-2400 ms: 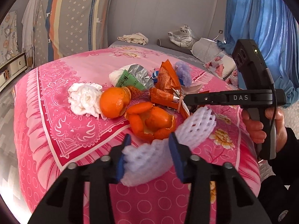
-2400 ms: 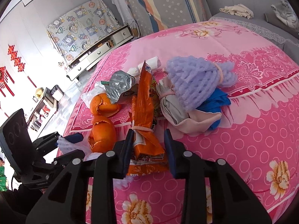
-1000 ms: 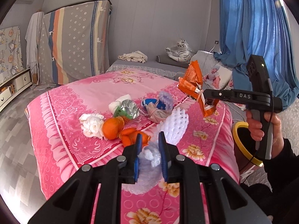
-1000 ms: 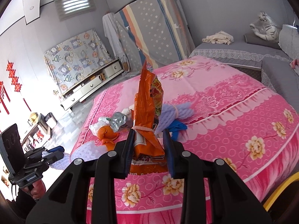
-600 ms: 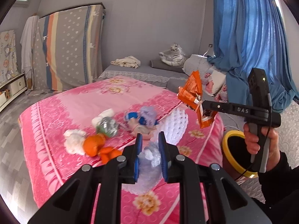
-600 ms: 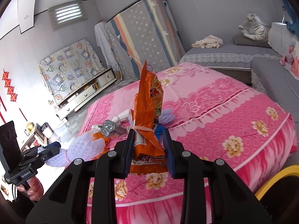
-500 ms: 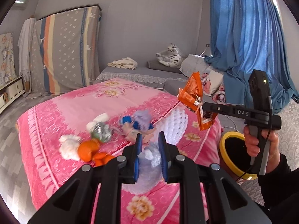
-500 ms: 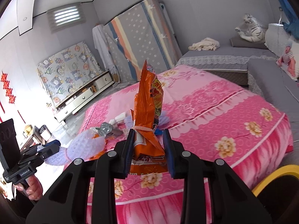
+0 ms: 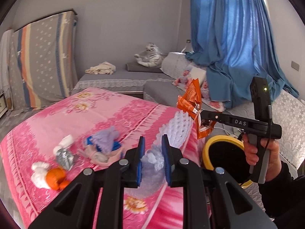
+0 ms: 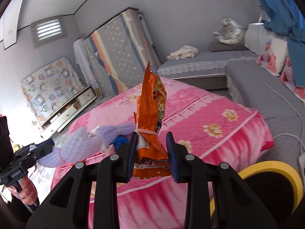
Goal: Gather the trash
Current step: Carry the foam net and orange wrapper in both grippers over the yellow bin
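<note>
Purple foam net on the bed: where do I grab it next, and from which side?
Take the purple foam net across its fat middle, straight down from above. It lies on its side atop the blue scrap, so a low sideways approach would likely snag that; the soft mesh should squash.

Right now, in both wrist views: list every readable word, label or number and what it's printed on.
"DAS": white letters on the side of the black right gripper, seen from the left wrist view.
Small white lettering on the side of the black left gripper in the right wrist view: too small to read.
Yellow print on the crinkled orange foil snack wrapper held in the right jaws: characters, blurred, not readable.
Nothing else legible.
</note>
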The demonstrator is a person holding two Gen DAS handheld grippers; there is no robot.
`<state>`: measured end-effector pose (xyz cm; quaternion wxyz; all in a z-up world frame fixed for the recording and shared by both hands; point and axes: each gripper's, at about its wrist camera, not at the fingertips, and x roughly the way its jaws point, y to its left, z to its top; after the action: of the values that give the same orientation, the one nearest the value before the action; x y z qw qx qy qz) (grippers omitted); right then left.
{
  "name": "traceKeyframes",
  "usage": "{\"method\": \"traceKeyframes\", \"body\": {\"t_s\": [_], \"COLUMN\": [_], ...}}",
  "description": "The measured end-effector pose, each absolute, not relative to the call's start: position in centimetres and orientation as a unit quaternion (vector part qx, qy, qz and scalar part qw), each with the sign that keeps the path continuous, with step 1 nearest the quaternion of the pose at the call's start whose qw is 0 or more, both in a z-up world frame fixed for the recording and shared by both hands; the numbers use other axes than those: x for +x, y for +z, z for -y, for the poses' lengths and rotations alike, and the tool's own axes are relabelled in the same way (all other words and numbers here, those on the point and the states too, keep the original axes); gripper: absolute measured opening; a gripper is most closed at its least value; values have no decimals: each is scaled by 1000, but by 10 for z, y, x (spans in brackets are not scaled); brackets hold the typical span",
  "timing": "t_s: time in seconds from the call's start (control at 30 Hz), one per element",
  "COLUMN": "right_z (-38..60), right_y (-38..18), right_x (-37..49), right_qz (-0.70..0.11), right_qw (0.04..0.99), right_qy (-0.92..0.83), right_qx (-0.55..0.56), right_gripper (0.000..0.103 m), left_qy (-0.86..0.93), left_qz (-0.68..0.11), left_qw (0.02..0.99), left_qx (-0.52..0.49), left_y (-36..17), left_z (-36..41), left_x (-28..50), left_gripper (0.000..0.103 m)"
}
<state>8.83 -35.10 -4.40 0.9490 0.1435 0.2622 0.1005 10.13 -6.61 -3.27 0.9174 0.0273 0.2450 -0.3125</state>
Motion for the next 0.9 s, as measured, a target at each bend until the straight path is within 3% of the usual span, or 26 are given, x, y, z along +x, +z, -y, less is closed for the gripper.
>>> {"method": "traceKeyframes", "body": {"t_s": [0.9], "right_z": [494], "right_y": [-68], "right_x": [13], "right_qz": [-223], "right_qw": [951], "right_qy": [-114], "right_qx": [180], "right_gripper": [29], "left_qy": [-471], "left_qz": [-257], "left_qw": [841], "left_qx": [71], "left_y": [-54], "left_z": [228], "left_x": [116], "left_gripper": [17]}}
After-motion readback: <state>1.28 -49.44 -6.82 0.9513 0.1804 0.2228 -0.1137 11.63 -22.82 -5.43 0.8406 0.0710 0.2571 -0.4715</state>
